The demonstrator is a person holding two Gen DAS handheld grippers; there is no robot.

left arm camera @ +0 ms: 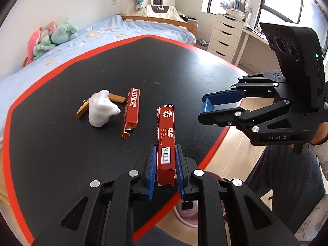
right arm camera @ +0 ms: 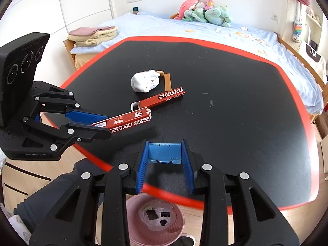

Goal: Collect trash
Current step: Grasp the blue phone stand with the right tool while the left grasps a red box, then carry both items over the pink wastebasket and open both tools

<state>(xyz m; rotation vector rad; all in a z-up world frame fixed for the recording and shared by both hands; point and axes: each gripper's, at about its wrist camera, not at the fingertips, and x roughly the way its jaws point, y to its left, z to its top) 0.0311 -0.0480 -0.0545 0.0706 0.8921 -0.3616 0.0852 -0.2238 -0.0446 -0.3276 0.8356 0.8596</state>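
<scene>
My left gripper (left arm camera: 165,153) is shut on a long red box (left arm camera: 166,143) and holds it above the black table's near edge; it also shows in the right wrist view (right arm camera: 131,121). My right gripper (right arm camera: 165,151) is shut on a small blue piece (right arm camera: 164,151), seen from the left wrist view (left arm camera: 207,107). On the table lie a second red box (left arm camera: 132,110), a crumpled white tissue (left arm camera: 101,107) and a brown cardboard strip (left arm camera: 115,98). A pink bin (right arm camera: 157,219) stands on the floor below the table edge, under my right gripper.
The black table (right arm camera: 235,123) has a red border. A bed with a blue sheet (right arm camera: 215,30) and plush toys lies behind it. White drawers (left arm camera: 225,34) stand at the far right. The person's legs are by the near table edge.
</scene>
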